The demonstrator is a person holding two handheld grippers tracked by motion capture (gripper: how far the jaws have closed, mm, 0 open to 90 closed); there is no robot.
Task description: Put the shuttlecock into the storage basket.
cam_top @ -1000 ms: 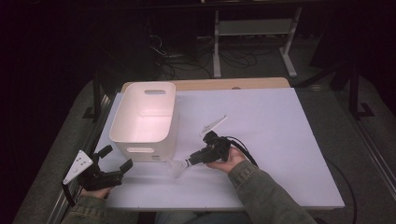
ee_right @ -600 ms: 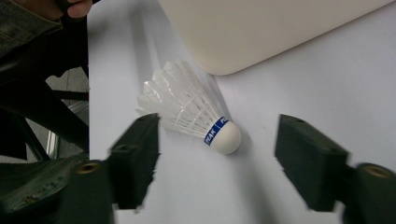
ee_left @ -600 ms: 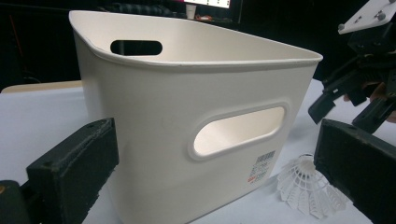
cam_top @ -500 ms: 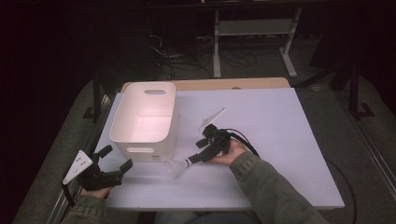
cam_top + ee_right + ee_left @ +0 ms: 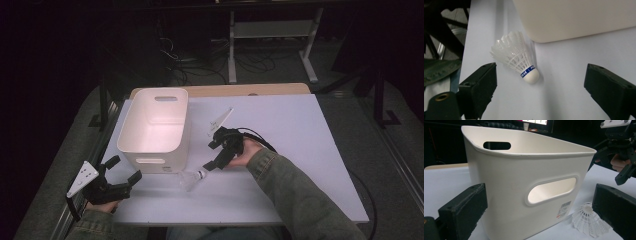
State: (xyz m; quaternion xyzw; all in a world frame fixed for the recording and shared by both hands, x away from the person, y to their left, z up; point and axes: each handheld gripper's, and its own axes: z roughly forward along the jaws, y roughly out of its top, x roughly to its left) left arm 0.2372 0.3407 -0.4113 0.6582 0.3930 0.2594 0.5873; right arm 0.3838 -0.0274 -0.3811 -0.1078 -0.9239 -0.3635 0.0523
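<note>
A white shuttlecock (image 5: 190, 178) with a blue band lies on its side on the white table (image 5: 300, 130), just off the near corner of a white handled bin (image 5: 155, 130). My right gripper (image 5: 211, 154) stands open just right of it. In the right gripper view the shuttlecock (image 5: 517, 58) lies ahead of the open right gripper (image 5: 542, 75), cork end nearest, with the bin (image 5: 574, 17) beyond. My left gripper (image 5: 124, 169) is open at the table's near left, facing the bin (image 5: 524, 182) and the shuttlecock (image 5: 589, 221).
The bin stands empty at the table's left, against a wooden strip (image 5: 225, 90) along the far edge. The right gripper's cable (image 5: 250, 132) loops on the table behind it. Dark floor, cables and a metal stand (image 5: 270, 30) lie beyond the table.
The right gripper has shifted a little toward the far side and its jaws stand wider apart. The shuttlecock, bin and left gripper have stayed put.
</note>
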